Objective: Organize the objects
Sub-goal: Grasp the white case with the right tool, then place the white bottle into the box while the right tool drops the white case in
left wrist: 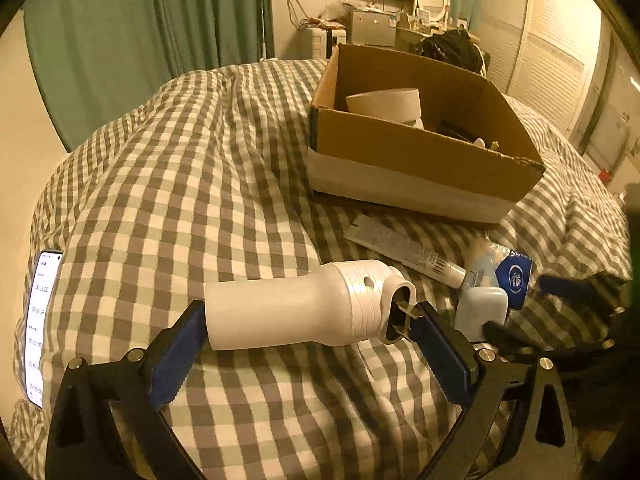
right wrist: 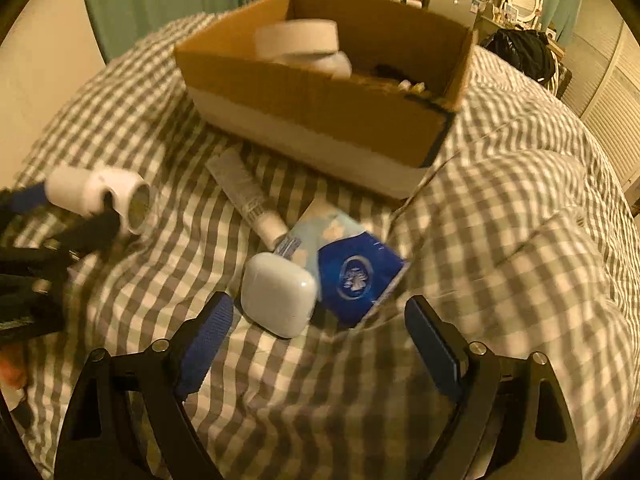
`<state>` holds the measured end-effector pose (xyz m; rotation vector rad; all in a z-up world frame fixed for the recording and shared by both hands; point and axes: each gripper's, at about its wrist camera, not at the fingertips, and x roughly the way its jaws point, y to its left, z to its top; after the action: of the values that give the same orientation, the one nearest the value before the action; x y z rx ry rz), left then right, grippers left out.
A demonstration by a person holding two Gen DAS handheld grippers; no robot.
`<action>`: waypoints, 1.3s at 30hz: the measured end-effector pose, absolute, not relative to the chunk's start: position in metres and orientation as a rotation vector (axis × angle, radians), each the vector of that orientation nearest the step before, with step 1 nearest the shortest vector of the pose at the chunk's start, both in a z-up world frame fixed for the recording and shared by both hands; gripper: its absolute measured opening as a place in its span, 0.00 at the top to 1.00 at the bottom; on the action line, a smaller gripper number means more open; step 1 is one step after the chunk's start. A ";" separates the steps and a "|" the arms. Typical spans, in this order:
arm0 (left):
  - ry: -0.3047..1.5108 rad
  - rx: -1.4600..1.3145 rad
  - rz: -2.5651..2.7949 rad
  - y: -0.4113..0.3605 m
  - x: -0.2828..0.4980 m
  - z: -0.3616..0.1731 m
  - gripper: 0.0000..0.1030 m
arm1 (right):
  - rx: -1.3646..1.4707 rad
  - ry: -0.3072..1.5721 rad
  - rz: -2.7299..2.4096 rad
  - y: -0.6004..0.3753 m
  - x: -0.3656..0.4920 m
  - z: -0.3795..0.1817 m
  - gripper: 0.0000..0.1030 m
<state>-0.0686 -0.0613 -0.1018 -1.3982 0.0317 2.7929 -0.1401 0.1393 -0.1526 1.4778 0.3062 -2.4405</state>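
Setting: on a bed covered by a grey-and-white checked quilt (left wrist: 208, 184), an open brown cardboard box (left wrist: 416, 160) stands towards the far side.
Done so far: the box already contains a wide roll of pale tape (left wrist: 386, 104) and some small dark and light items too dim to identify.
Left to do: four things are outside the box, so the sorting appears roughly half finished at best.
In hand: a white cylindrical plastic device with a stepped collar and metal prongs at its end (left wrist: 296, 308), held lengthwise above the quilt.
Left claw (left wrist: 304, 336): partly closed, its blue-padded fingers pressing the two ends of the white device, one on the flat base, one at the pronged end.
On the quilt, near the box: a flattened grey-and-white tube (right wrist: 246, 196), a pale-blue and dark-blue soft packet (right wrist: 348, 268) and a white rounded-corner case (right wrist: 278, 294), all touching in a cluster.
Right claw (right wrist: 316, 344): spread wide and gripping nothing, hovering just short of the white case; the view is motion-blurred.
Aside: a lit smartphone (left wrist: 42, 324) lies at the quilt's left edge.
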 end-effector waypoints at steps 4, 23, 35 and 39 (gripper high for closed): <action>0.020 -1.380 2.793 -0.060 -0.084 -0.102 0.02 | 1.493 0.390 -2.403 0.120 -0.143 -0.171 0.36; 0.033 -1.380 2.827 -0.062 -0.058 -0.091 0.02 | 1.415 0.339 -2.422 0.118 -0.126 -0.160 0.49; 0.030 -1.215 2.838 -0.044 -0.032 -0.032 0.02 | 1.275 0.332 -2.506 0.140 -0.092 -0.096 0.49; 0.070 -1.095 2.858 -0.035 -0.037 0.010 0.02 | 1.173 0.349 -2.563 0.146 -0.087 -0.055 0.49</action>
<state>-0.0369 -0.0352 0.0096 -1.0949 0.0702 2.8585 -0.0875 0.1456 -0.0554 1.1732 0.3493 -2.5633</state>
